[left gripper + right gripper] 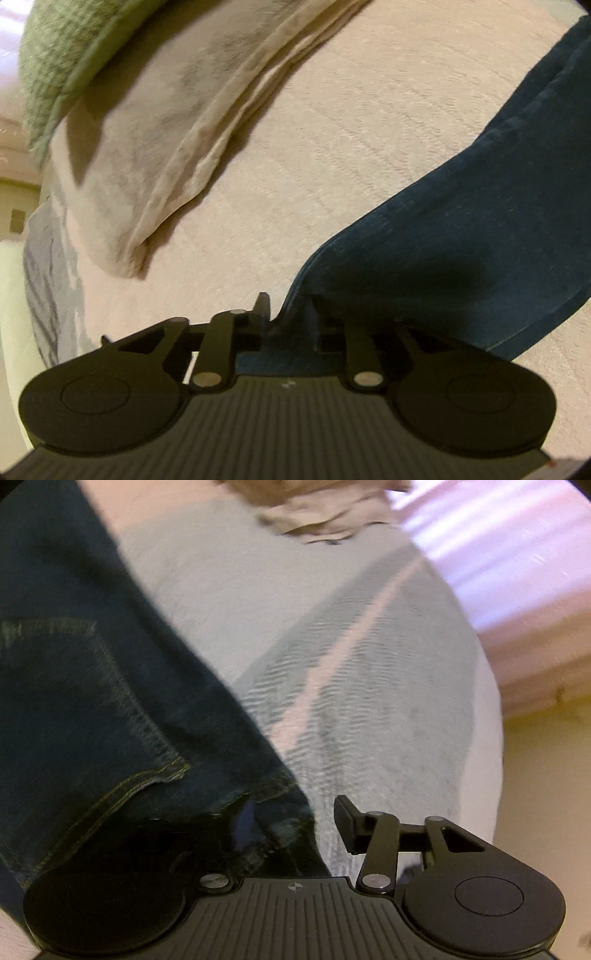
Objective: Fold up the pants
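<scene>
The jeans (461, 229) lie on a bed (351, 129), and each gripper has hold of one end of them. From the left gripper (288, 314) the denim runs forward and off to the right as a long flat band, so its long axis heads diagonally away from that gripper toward the far right of the bed. The left jaws are drawn close together on a thin edge of cloth, which sits right between them; this looks like the hem end of the legs, though no hem stitching shows clearly.

From the right gripper (291, 823) the jeans (92, 701) spread forward and to the left. A stitched pocket (66, 709) lies just ahead of the gripper's left side, so this is the seat or waist end. The right finger (347, 819) stands clear of the cloth with pale bed showing beside it; the left finger is buried under dark denim. Cloth bunches between them, but I cannot tell whether the jaws are pressed onto it or only partly closed around it.

The next fold likely turns on this: the jeans stretch lengthwise between the two grippers, each at its own end, so neither is nearer to the middle. Bringing one end over to the other would halve the length. The hem end is lighter and thinner, so carrying it across seems the easier choice.

A pillow (155, 147) lies beyond the left gripper, well apart from the jeans, with a green cloth (62, 55) past it.
</scene>
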`<action>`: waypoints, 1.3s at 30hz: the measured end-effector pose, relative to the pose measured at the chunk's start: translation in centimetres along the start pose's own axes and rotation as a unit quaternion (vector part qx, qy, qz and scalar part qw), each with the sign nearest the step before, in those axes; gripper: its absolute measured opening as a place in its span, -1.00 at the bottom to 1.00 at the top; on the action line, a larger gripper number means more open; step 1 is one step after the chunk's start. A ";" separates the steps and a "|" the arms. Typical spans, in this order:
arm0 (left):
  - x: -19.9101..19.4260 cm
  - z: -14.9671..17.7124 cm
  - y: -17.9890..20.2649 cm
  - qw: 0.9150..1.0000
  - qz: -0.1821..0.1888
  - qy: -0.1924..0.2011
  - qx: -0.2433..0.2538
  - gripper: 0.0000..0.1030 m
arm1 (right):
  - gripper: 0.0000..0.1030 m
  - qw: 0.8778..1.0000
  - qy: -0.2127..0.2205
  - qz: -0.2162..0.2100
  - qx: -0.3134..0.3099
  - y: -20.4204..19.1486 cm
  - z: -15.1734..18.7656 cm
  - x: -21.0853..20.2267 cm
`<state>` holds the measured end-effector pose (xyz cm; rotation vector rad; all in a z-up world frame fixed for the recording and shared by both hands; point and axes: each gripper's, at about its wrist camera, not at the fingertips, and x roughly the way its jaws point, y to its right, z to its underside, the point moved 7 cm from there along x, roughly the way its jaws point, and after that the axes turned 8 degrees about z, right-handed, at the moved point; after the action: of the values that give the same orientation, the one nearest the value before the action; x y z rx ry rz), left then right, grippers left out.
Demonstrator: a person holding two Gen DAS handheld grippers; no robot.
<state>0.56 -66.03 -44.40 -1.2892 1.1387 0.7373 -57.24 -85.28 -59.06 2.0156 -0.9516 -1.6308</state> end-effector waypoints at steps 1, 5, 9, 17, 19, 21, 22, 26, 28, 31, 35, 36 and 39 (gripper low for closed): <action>-0.4 0.5 -0.6 1.000 -0.003 -0.004 -0.004 -0.53 | -0.12 1.000 0.005 0.000 0.012 0.4 -0.1 -0.8; -2.9 3.2 -3.5 0.999 -0.014 -0.014 -0.034 -0.45 | -0.11 0.998 0.038 -0.003 0.043 0.6 -0.7 -5.3; -5.4 6.9 -5.4 0.998 -0.018 -0.016 -0.053 -0.44 | -0.10 0.995 0.074 -0.025 0.056 -2.3 -2.9 -9.0; -6.2 13.1 -2.5 0.998 0.038 0.040 -0.043 -0.43 | -0.09 0.985 0.119 -0.110 0.052 -13.0 -9.8 -16.2; -5.0 13.9 -0.2 0.997 0.054 0.054 0.014 -0.43 | -0.09 0.984 0.123 -0.121 0.041 -16.1 -11.7 -17.2; -3.5 14.5 2.1 0.991 0.061 0.071 0.091 -0.43 | -0.09 0.983 0.125 -0.124 0.042 -19.1 -13.5 -17.6; -2.6 14.7 2.9 0.987 0.056 0.079 0.129 -0.43 | -0.09 0.984 0.122 -0.126 0.044 -20.3 -14.3 -18.0; 1.2 15.7 4.2 0.964 0.030 0.111 0.241 -0.43 | -0.09 0.988 0.092 -0.109 0.054 -24.6 -17.4 -16.9; 3.3 16.0 3.5 0.955 0.013 0.117 0.273 -0.43 | -0.09 0.990 0.080 -0.101 0.061 -26.5 -19.0 -15.9; 5.8 16.5 3.3 0.934 -0.004 0.127 0.335 -0.42 | -0.09 0.991 0.064 -0.089 0.071 -28.3 -20.7 -15.1; 6.1 17.0 2.9 0.919 0.000 0.151 0.365 -0.75 | -0.09 0.993 0.056 -0.077 0.063 -30.3 -22.3 -15.1; 5.5 17.1 2.5 0.921 0.005 0.162 0.355 -0.85 | -0.09 0.994 0.056 -0.075 0.059 -30.6 -22.7 -15.3; 2.4 17.8 -1.0 0.940 0.010 0.192 0.281 -0.92 | -0.09 0.994 0.065 -0.071 0.055 -30.4 -23.6 -15.8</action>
<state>6.32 -49.37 -48.04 -0.9457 1.5408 0.1383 -28.04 -55.75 -62.05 2.2808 -0.8850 -1.5248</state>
